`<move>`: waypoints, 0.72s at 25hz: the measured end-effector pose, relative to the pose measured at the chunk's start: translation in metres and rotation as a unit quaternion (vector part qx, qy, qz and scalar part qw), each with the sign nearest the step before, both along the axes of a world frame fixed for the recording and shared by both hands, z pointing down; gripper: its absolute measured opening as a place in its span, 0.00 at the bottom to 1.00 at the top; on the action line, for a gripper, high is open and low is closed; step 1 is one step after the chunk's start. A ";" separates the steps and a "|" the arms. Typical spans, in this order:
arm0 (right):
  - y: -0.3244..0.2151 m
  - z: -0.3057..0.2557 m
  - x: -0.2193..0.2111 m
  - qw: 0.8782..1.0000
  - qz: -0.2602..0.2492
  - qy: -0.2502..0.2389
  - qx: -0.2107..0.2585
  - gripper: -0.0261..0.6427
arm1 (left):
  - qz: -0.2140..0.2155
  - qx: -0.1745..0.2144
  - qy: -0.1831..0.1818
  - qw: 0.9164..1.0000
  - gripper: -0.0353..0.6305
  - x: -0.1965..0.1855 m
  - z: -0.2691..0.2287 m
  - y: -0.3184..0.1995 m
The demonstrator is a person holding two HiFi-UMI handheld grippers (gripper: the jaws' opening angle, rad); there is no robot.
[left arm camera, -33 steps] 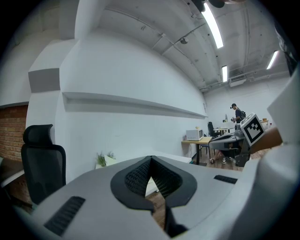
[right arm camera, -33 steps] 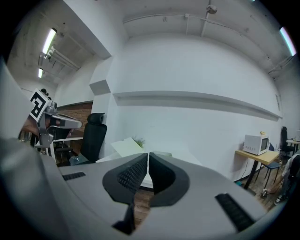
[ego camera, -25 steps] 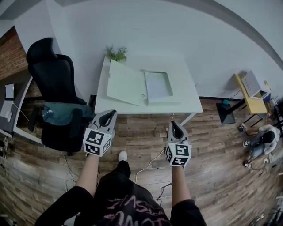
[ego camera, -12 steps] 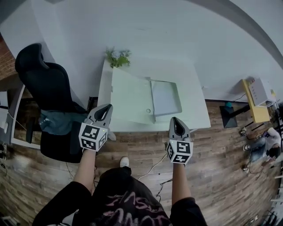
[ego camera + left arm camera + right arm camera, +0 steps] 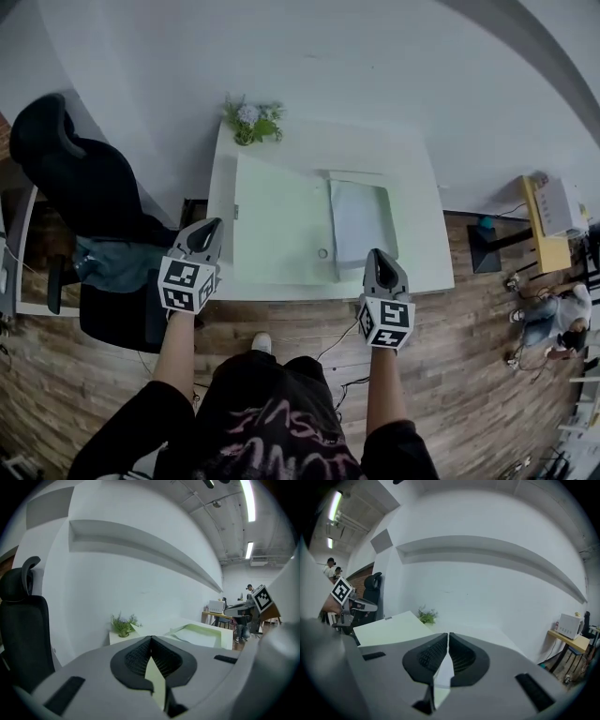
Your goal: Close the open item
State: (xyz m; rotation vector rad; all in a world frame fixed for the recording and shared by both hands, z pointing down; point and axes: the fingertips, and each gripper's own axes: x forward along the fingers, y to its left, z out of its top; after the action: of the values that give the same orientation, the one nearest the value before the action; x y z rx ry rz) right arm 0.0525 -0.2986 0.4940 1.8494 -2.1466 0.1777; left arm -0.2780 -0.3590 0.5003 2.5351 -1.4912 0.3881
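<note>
White wall and wood-plank floor [image 5: 487, 375] frame a white tabletop [image 5: 412, 159]. On it lies the task's item, a pale green folder [image 5: 281, 220], spread open. Its broad cover [image 5: 272, 197] rests flat on the left, and the shallower half holding a pale sheet [image 5: 361, 220] lies on the right. A small potted plant [image 5: 251, 122] stands at the back left corner, just beyond the cover. A black office chair [image 5: 84, 187] sits left of the tabletop.

The left tool [image 5: 208, 227] is held near the front left corner, and the right tool [image 5: 378, 255] is at the front edge, below the sheet. Each gripper view shows its jaws brought together with nothing between them. Neither tool touches the folder, so closing has not begun.

Hazards, as judged:
- **Sliding:** the cover lies flush with the tabletop, so a tool with its jaws together may skate over the edge. That would push the whole folder toward the plant instead of lifting the cover.
- **Skewing:** if the right half is left unsteadied, the hinge could drag sideways as the cover swings.
- **Dropping:** a cover released early may fall hard and shift the sheet.
- **Crowding:** the chair stands close by the left arm.
</note>
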 end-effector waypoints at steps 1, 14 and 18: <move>-0.005 0.003 -0.001 1.000 0.000 0.002 -0.003 0.08 | 0.000 -0.008 -0.003 1.000 0.07 -0.002 0.008 -0.004; -0.046 0.034 0.006 1.000 -0.015 0.003 -0.024 0.08 | 0.026 -0.049 -0.006 0.998 0.08 0.020 0.054 -0.027; -0.054 0.036 0.023 0.999 -0.026 0.004 -0.025 0.08 | 0.018 -0.043 0.008 0.999 0.08 0.033 0.046 -0.030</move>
State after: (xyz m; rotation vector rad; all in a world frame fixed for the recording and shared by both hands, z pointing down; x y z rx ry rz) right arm 0.0750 -0.3527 0.5304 1.7617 -2.1622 0.2114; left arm -0.2448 -0.3893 0.5465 2.4957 -1.3940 0.4263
